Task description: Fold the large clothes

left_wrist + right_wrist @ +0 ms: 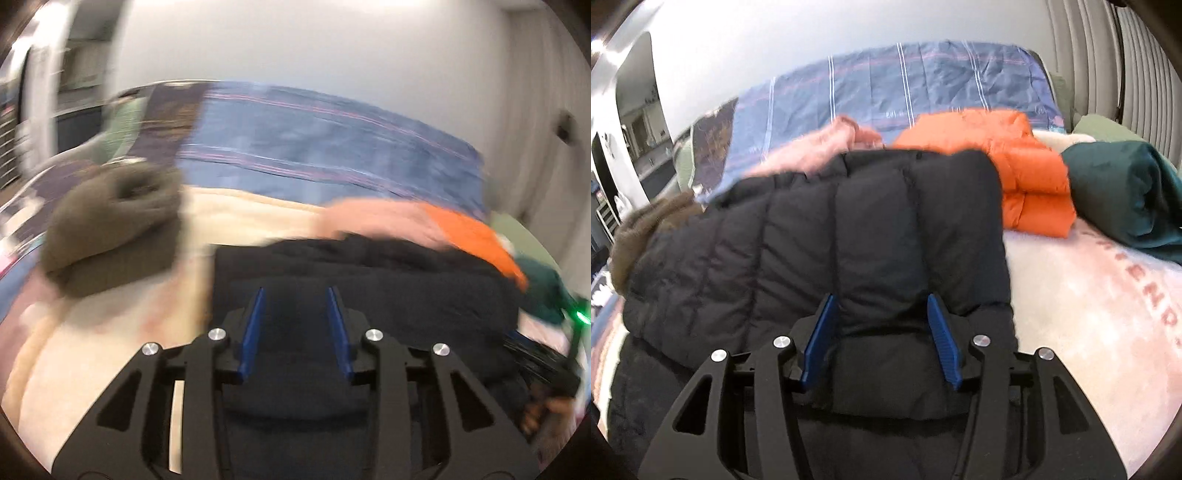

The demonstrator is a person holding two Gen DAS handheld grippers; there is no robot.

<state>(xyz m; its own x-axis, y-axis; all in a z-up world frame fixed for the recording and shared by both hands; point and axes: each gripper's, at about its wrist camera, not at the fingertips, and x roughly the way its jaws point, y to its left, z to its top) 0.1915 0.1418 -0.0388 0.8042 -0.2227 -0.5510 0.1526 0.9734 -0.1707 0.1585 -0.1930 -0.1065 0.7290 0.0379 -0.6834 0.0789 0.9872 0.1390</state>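
Observation:
A black quilted puffer jacket (820, 236) with a brown fur hood trim (646, 225) lies folded on the bed. My right gripper (882, 306) has its jaws spread around a thick fold of the jacket's edge, with fabric bulging between the blue pads (820, 339). In the left wrist view, which is blurred, my left gripper (295, 299) has its jaws apart with the black jacket (369, 280) between and under the blue pads (253, 332). The fur trim (114, 225) sits to its left.
A folded orange puffer jacket (1008, 170), a rolled dark green garment (1123, 195) and a pink garment (820, 144) lie behind the jacket. A cream and pink blanket (1089, 306) covers the bed, with a blue striped quilt (905, 85) against the white wall. A doorway is far left.

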